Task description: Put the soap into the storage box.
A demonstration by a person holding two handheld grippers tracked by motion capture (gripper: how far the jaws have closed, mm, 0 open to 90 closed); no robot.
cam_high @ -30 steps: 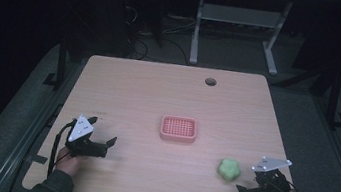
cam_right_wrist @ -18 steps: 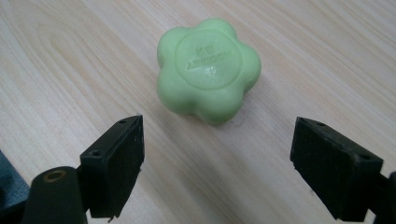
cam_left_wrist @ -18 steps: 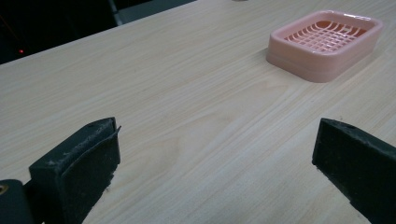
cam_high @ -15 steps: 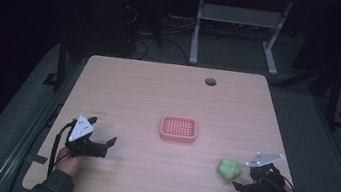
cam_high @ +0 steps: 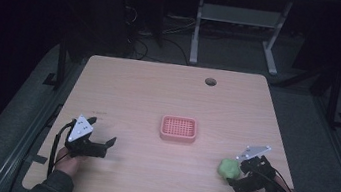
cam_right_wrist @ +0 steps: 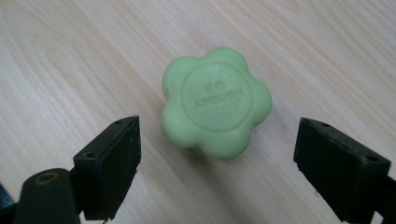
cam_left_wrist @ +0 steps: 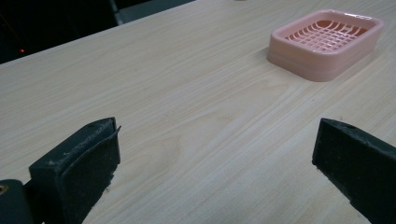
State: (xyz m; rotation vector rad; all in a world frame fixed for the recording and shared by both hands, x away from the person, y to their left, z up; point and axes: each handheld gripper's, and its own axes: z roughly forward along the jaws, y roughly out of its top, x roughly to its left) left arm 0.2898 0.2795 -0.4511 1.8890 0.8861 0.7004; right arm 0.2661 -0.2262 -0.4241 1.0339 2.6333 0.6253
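Green soap (cam_right_wrist: 216, 102) between spread right gripper (cam_right_wrist: 217, 163) jaws, untouched; pink tray (cam_high: 178, 129) apart; left gripper (cam_left_wrist: 219, 172) jaws apart.

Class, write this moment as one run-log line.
right gripper: open, jaws flanking green flower-shaped soap | left gripper: open, idle | pink soap dish: empty

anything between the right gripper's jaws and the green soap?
No. The right gripper view shows bare table between the open right gripper and the green soap.

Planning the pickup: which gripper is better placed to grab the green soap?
Right. The right gripper is beside the green soap, jaws open toward it; the left gripper is across the table.
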